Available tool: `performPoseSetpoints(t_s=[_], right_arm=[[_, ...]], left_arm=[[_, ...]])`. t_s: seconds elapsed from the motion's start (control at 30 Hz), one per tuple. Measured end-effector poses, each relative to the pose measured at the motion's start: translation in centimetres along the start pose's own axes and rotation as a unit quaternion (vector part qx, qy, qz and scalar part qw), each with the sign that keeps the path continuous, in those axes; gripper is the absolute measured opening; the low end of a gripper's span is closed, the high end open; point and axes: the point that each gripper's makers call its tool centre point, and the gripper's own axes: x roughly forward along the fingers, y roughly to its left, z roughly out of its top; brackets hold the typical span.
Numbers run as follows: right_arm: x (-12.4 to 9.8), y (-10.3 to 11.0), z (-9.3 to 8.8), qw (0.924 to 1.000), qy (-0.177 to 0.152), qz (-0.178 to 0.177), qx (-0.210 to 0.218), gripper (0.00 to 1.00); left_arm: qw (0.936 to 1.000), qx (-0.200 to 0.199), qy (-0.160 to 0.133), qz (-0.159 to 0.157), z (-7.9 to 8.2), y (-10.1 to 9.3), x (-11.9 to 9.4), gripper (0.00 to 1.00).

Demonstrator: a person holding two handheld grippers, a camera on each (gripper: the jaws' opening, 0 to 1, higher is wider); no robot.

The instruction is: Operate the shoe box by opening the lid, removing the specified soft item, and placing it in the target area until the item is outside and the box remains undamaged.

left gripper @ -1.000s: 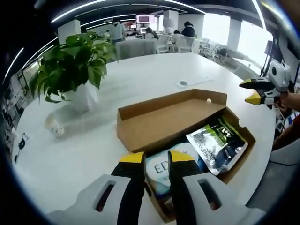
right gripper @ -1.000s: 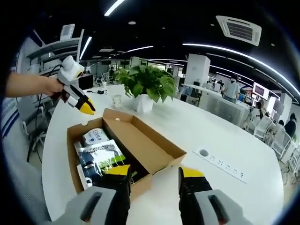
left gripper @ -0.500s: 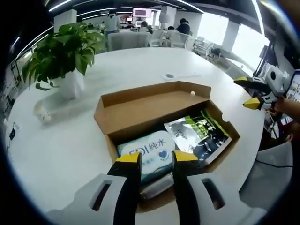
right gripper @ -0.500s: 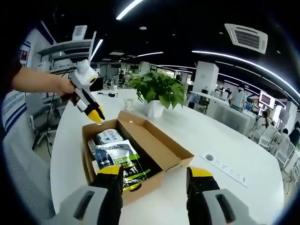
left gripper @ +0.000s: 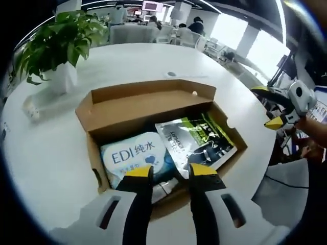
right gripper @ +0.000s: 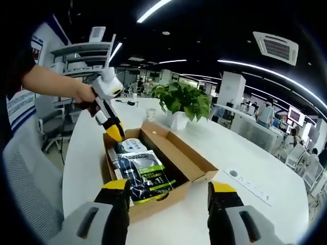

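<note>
The brown cardboard shoe box (left gripper: 153, 109) lies open on the round white surface (left gripper: 46, 153), its lid (left gripper: 148, 99) folded back on the far side. Against a second ago, the left gripper (left gripper: 171, 173) has come down from above the near end wall of the shoe box to hang right over the contents, so the pale blue soft pack printed "EDI" (left gripper: 135, 155) now sits just ahead of its yellow-tipped jaws, which stand slightly spread and pinch nothing. In the right gripper view the left gripper (right gripper: 113, 130) has dropped to the rim at the far end of the shoe box (right gripper: 153, 163), beside that pack (right gripper: 134, 147).

The dark green-and-black glossy pouch (left gripper: 196, 145) lies next to the blue pack inside the shoe box; a further flat item seems to lie under the pack, though the view there is poor. The right gripper (right gripper: 166, 190) waits at the opposite end of the shoe box, jaws spread wide, empty.

Lid-opening looks done; this descent reads as the reach for the soft item, which is not yet gripped. A leafy green plant in a white pot (left gripper: 53, 48) stands beyond the shoe box.
</note>
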Motion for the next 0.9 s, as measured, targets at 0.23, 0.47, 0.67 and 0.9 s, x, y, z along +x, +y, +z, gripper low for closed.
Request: performPoseSetpoints(t_s=[0.23,0.47,0.67,0.9], right_arm=[[-0.4,0.7,-0.5,1.0,-0.002,0.003,-0.001,0.61],[-0.8,0.9,-1.3,1.0,0.001,0.002,0.006,0.6],[-0.9,1.0,-1.8,0.9999,0.001,0.0,0.015,0.6],[-0.7,1.5,-2.3,0.9998,0.002,0.004,0.018,0.59]], left_arm=[[0.9992,-0.034,0.006,-0.019,-0.6,-0.9,1.0,0.27],[0.9961,-0.079,0.019,-0.035,-1.6,-1.5,2.1,0.26],[0.9931,-0.101,0.033,-0.048,-2.3,-2.0,3.0,0.23],[0.9897,-0.124,0.037,-0.061,-2.7,-2.2,3.9,0.17]])
